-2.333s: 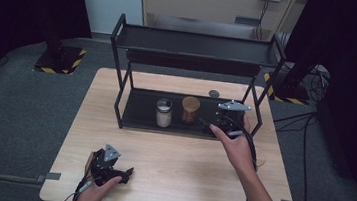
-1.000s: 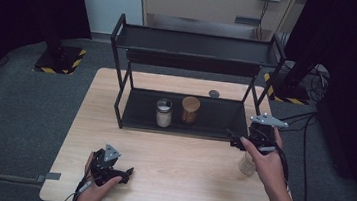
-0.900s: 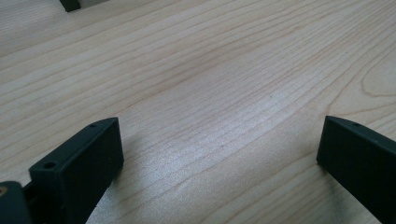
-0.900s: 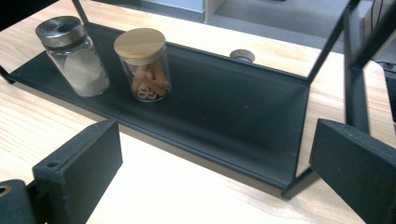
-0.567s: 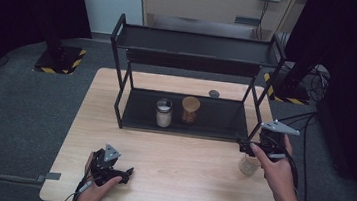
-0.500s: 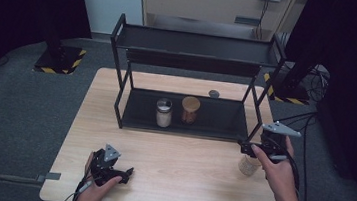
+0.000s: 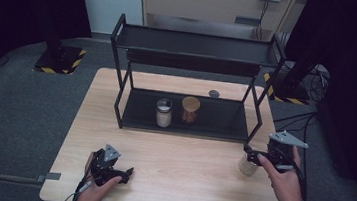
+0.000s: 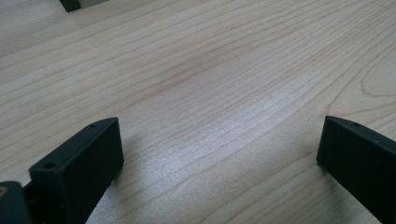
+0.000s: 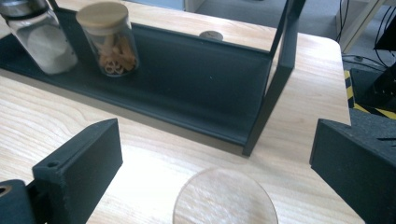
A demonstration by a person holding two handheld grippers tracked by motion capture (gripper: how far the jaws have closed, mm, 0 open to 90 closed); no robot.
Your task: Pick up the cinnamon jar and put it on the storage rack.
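Wooden-lidded jar (image 9: 225, 196) stands on the desk (image 7: 184, 166) between the right gripper's (image 9: 219, 158) released fingers (image 9: 79, 168), just before the black shelf (image 9: 196, 93); left gripper (image 8: 219, 154) likewise released.

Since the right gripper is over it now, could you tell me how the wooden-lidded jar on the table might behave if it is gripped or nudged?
The jar looks like clear glass, so probably rigid, smooth and breakable. It stands upright on the table; a low push may slide it, a high one tip it. The right gripper is open above its wooden lid, which might lift off.
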